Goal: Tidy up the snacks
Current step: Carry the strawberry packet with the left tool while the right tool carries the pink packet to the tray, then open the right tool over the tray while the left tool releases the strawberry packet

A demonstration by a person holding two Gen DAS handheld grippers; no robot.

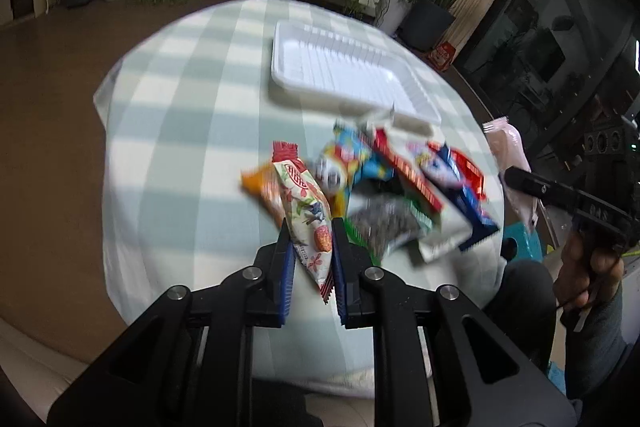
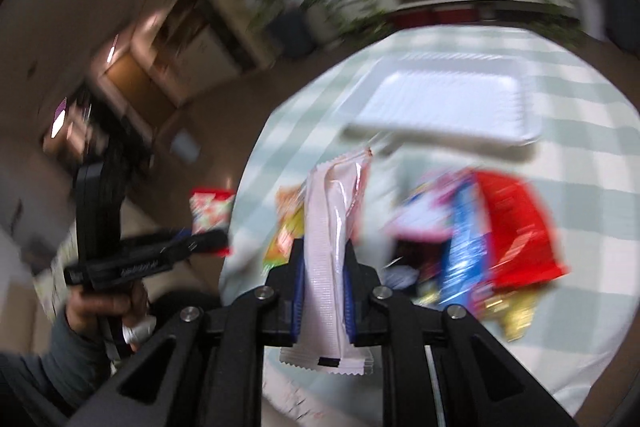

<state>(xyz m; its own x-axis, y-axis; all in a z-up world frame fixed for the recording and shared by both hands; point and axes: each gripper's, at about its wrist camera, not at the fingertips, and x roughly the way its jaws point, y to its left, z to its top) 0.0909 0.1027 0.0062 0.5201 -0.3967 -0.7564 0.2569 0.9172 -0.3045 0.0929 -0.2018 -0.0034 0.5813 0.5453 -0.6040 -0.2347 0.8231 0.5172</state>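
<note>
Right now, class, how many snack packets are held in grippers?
2. A floral packet sits in the left gripper; a pink packet in the right gripper. The others lie piled on the table.

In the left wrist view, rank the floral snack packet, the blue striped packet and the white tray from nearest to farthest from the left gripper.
1. Floral snack packet: clamped between the left gripper's fingers.
2. Blue striped packet: in the pile, off to the right.
3. White tray: beyond the pile, farthest back on the checked tablecloth.
</note>
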